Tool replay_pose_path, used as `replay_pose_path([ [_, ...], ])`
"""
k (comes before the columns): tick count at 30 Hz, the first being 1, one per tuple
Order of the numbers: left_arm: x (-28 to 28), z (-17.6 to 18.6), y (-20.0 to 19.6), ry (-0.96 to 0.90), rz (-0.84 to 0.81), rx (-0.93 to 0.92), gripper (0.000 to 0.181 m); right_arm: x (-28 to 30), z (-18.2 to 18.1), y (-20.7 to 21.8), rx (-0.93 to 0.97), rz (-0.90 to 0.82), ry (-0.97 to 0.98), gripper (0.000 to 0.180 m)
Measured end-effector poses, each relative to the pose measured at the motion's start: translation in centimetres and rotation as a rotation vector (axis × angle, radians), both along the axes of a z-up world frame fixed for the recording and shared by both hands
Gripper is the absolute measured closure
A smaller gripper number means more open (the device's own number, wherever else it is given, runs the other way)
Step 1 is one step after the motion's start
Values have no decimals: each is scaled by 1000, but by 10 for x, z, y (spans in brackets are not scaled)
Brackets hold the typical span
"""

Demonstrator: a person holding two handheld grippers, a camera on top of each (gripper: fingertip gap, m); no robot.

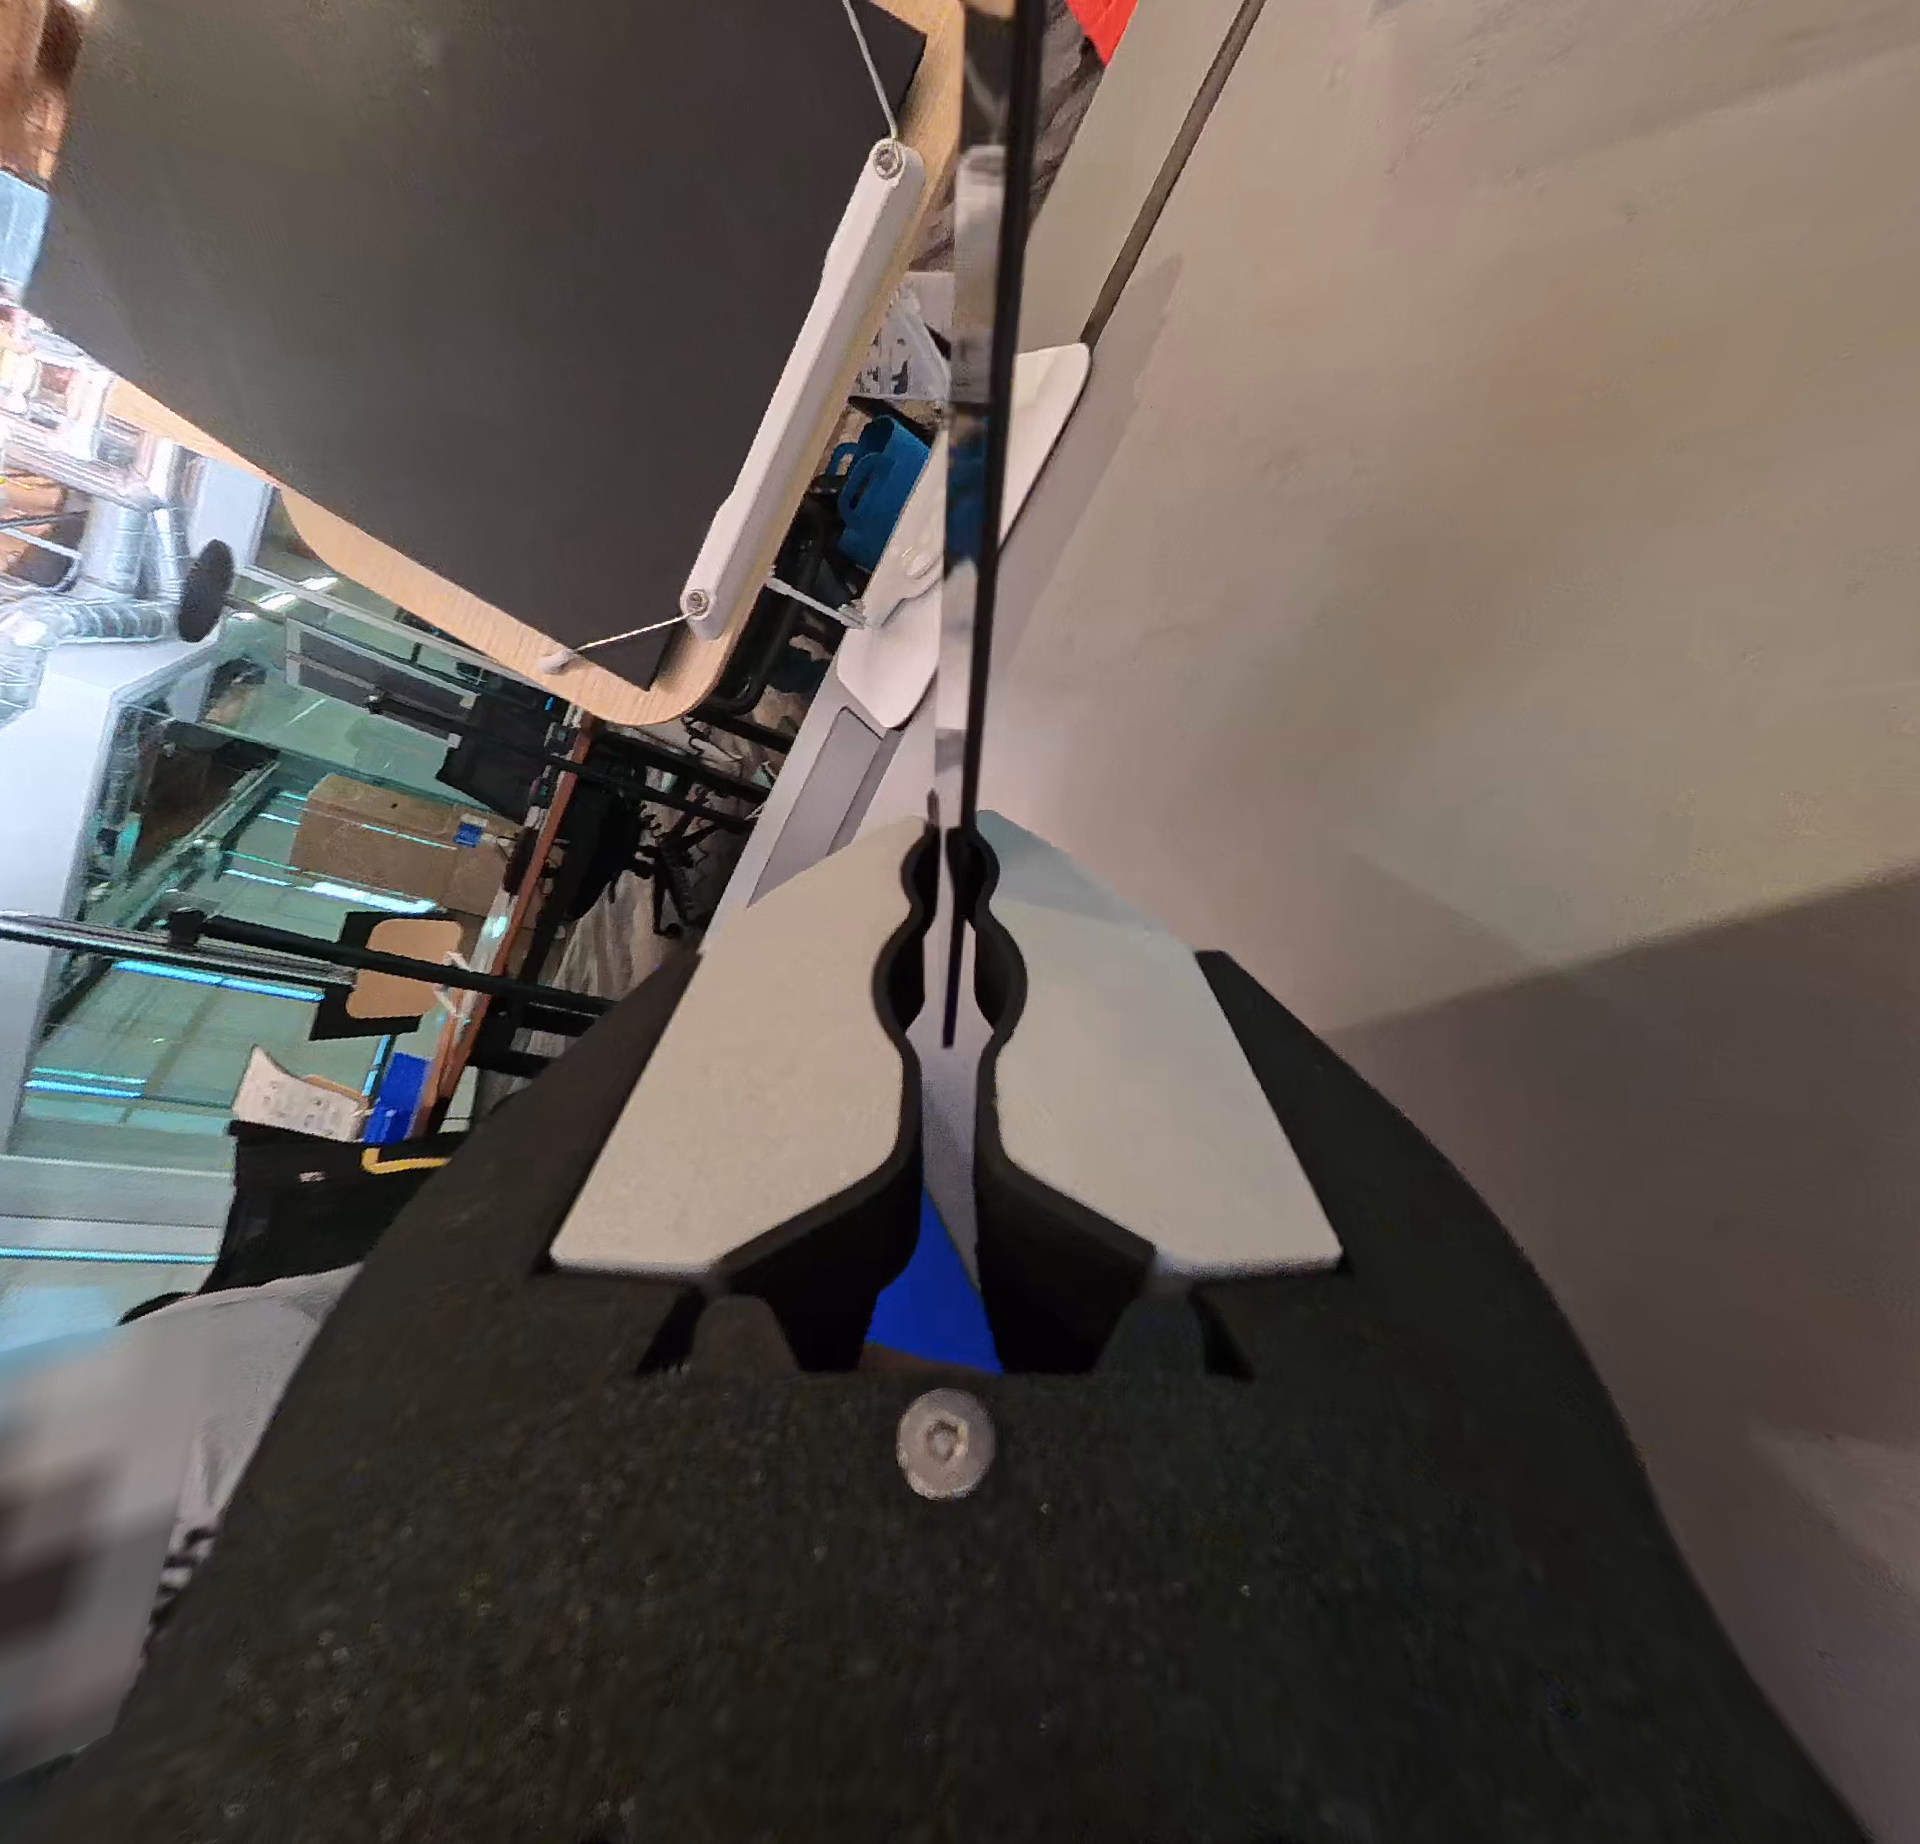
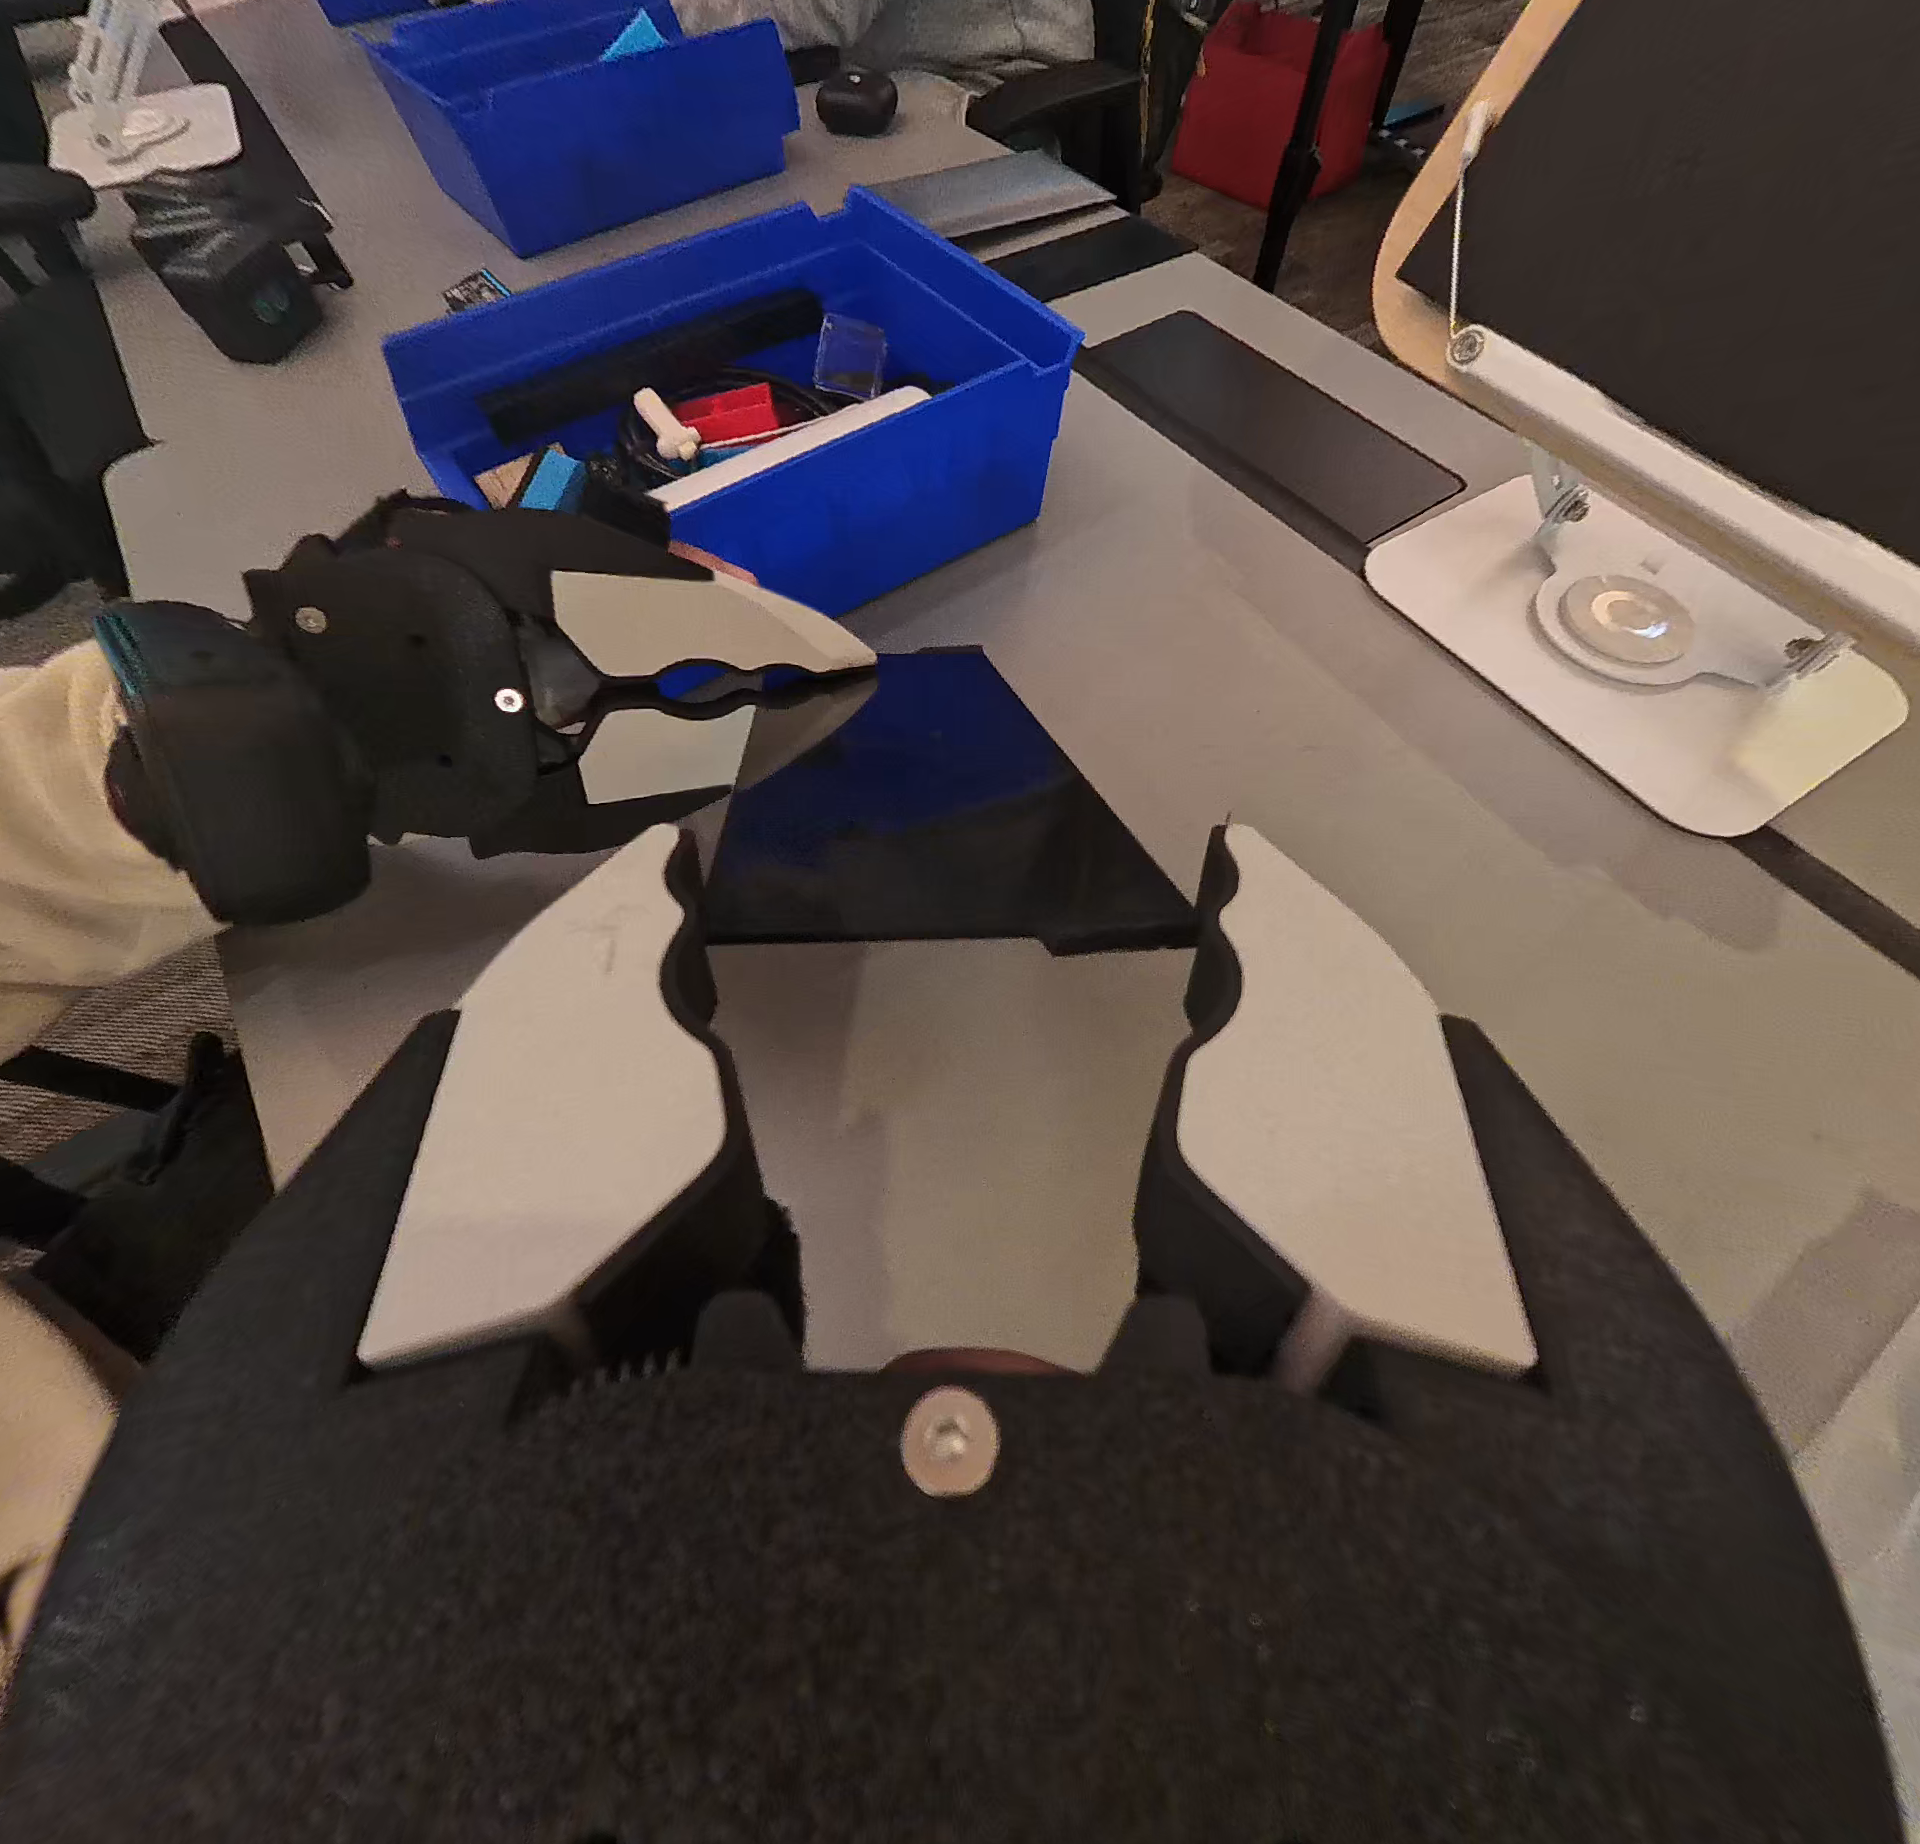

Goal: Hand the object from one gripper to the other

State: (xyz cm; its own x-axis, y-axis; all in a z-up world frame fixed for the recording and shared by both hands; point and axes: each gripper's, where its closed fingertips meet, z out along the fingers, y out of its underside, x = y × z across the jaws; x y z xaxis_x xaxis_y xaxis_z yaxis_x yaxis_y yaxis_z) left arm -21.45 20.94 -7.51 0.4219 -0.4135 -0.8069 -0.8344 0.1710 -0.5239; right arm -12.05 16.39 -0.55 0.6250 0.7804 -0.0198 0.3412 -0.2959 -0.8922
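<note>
The object is a thin, glossy black plate (image 2: pixel 966 755). My left gripper (image 2: pixel 810 682) is shut on its left corner and holds it flat above the grey table (image 2: pixel 1299 734). In the left wrist view the plate (image 1: pixel 997 340) shows edge-on as a thin dark line running up from between the closed fingers of the left gripper (image 1: pixel 951 838). My right gripper (image 2: pixel 951 838) is open. The near edge of the plate lies between its two fingertips, and neither finger presses on it. A person's hand in a cream sleeve (image 2: pixel 62 838) holds the left gripper.
A blue bin (image 2: pixel 883 506) with several small parts stands just behind the plate, with a second blue bin (image 2: pixel 603 132) farther back. A black panel on a white stand (image 2: pixel 1621 641) is at the right, also in the left wrist view (image 1: pixel 468 267). A red box (image 2: pixel 1247 101) is on the floor. My hands' fingertips stand some 12 cm from each other.
</note>
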Motion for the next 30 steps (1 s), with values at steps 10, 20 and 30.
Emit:
replay_pose_path([
  [10,38,-19,-53,-357,-339,-653,123,38,3,2,93,60,-306,90],
  [20,49,17,-91,-684,-649,-988,111,40,13,-11,28,317,-486,90],
  [30,73,83,-101,-744,-1001,-1108,106,-5,88,-57,7,665,-305,90],
])
